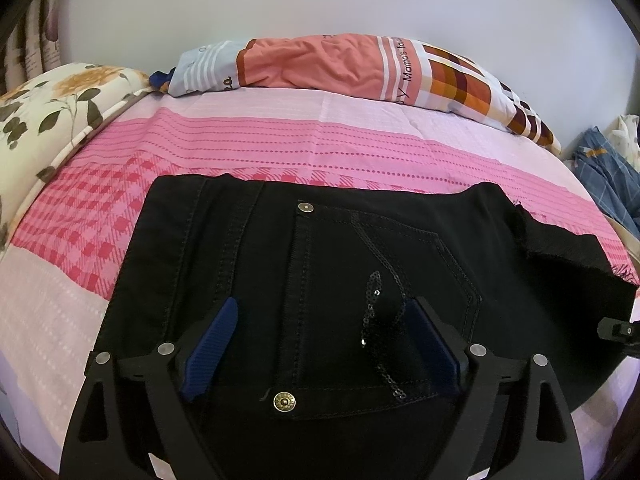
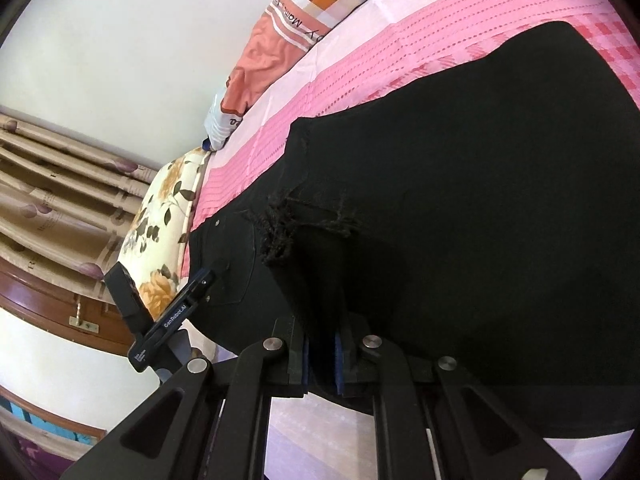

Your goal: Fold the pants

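Note:
Black pants [image 1: 340, 264] lie folded on the pink bed, back pocket with sequins and brass rivets facing up. My left gripper [image 1: 320, 344] is open, its blue pads [image 1: 212, 352] spread just above the pocket, holding nothing. In the right wrist view the pants [image 2: 480, 200] fill the right side, with a frayed hem [image 2: 280, 232] in the middle. My right gripper [image 2: 322, 360] is shut on a fold of the black fabric at the pants' near edge. The left gripper's body [image 2: 168, 320] shows at the left of that view.
A pink checked and striped bedsheet [image 1: 280, 140] covers the bed. A colourful pillow [image 1: 360, 68] lies along the white wall. A floral pillow [image 1: 48, 120] sits at the left edge. Blue checked cloth [image 1: 608, 176] lies at the right. Curtains [image 2: 48, 192] hang beyond.

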A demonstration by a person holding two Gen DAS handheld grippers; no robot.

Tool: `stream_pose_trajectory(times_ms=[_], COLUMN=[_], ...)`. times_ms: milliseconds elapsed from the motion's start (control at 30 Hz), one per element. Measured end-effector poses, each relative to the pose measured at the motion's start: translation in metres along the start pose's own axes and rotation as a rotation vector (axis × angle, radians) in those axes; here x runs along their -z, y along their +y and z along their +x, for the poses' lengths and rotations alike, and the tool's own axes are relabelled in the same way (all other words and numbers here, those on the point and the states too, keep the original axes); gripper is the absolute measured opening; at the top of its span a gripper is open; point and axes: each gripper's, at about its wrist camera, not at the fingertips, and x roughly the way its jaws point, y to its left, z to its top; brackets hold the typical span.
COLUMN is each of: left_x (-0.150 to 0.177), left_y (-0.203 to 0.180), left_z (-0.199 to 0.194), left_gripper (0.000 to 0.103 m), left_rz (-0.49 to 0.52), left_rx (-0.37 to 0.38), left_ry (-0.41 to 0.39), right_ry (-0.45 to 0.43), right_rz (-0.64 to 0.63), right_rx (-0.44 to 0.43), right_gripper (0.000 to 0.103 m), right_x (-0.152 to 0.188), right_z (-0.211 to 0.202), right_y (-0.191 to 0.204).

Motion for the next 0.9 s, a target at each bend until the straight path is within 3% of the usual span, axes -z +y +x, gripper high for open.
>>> stream_pose_trajectory(times_ms=[333,900], left_x=[0.0,0.0], left_y=[-0.001,-0.001], left_z=[0.001,0.001], left_gripper=[0.089,0.091], left_rz=[0.004,0.004], left_rx=[0.001,0.0], left_ry=[0.001,0.002], right_ry=[0.019,0.052], right_rz=[-0.014,-0.034], right_rx=[-0.013,-0.051], right_gripper=[0.012,0.022], right_x=[0.003,0.01], right_z=[0.012,0.029], right_y=[0.01,0.021])
